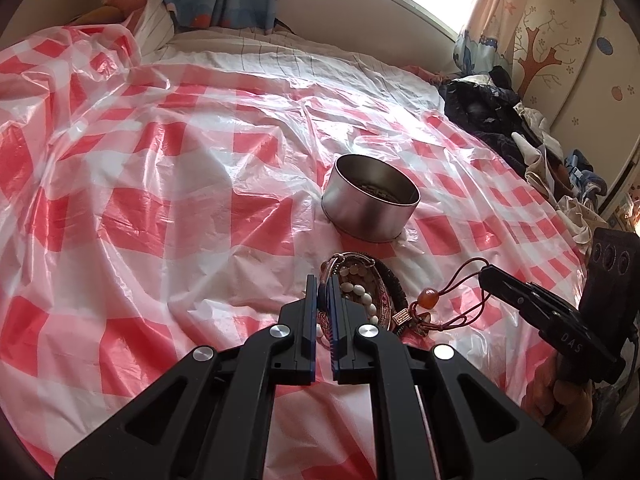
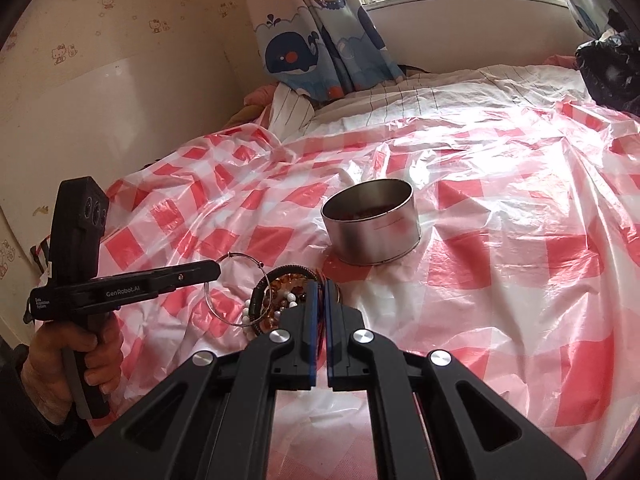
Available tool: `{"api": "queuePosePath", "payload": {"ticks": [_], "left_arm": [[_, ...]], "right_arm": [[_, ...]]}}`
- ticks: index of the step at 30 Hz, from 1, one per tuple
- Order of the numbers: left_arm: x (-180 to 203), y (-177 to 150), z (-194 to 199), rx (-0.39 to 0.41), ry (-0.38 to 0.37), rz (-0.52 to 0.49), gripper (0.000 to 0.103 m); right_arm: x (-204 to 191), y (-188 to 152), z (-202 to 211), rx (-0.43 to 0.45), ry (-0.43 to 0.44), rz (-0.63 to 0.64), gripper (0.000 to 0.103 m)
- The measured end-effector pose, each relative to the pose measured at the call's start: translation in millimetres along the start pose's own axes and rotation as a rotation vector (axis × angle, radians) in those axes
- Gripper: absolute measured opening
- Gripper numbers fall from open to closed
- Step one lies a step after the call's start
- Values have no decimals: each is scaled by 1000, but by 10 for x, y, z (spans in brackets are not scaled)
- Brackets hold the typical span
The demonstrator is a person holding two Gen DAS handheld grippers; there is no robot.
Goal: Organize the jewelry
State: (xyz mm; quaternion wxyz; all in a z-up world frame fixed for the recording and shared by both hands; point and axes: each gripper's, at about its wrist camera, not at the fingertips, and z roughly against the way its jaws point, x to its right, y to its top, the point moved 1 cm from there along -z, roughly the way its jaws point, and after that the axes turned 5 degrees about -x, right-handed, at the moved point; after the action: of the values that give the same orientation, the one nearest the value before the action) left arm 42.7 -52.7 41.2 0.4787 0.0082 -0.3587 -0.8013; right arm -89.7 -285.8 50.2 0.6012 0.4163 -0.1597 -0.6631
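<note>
- Left wrist view: left claw pinched on the rim of a thin bangle at the near edge of the jewelry pile, which lies on the checked plastic sheet over the bed.
- Round metal tin stands upright just beyond the pile.
- Right claw grips a red cord with an amber bead.
- Right wrist view: right claw nearly closed on red cord strands; left claw meets the thin bangle.
- Tin behind the pile.

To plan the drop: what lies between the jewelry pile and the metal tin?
Only the bare checkered plastic sheet separates the jewelry pile from the metal tin; both wrist views show it.
</note>
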Motion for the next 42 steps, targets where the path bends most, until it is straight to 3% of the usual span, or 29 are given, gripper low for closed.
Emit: {"api": "queuePosePath", "payload": {"ticks": [9,17,29,38,39,42], "left_arm": [[67,15,16,18,-29,-21,4],[198,113,-30,29,-67,-48,4],[435,618,-228,56,-86,-91,4],[511,1097,-799,32,-39,-76,5],[494,1134,-918,5,-23,-78,6],[495,1182,-1100,-43,26,-114,22]], "right_arm": [[2,124,203,65,38,-14,4],[109,249,235,63,40,-33,4],[243,582,206,85,16,10,4],[336,849,90,103,5,25,4],[335,875,74,103,4,27,4],[306,976,-11,101,6,43,4]]}}
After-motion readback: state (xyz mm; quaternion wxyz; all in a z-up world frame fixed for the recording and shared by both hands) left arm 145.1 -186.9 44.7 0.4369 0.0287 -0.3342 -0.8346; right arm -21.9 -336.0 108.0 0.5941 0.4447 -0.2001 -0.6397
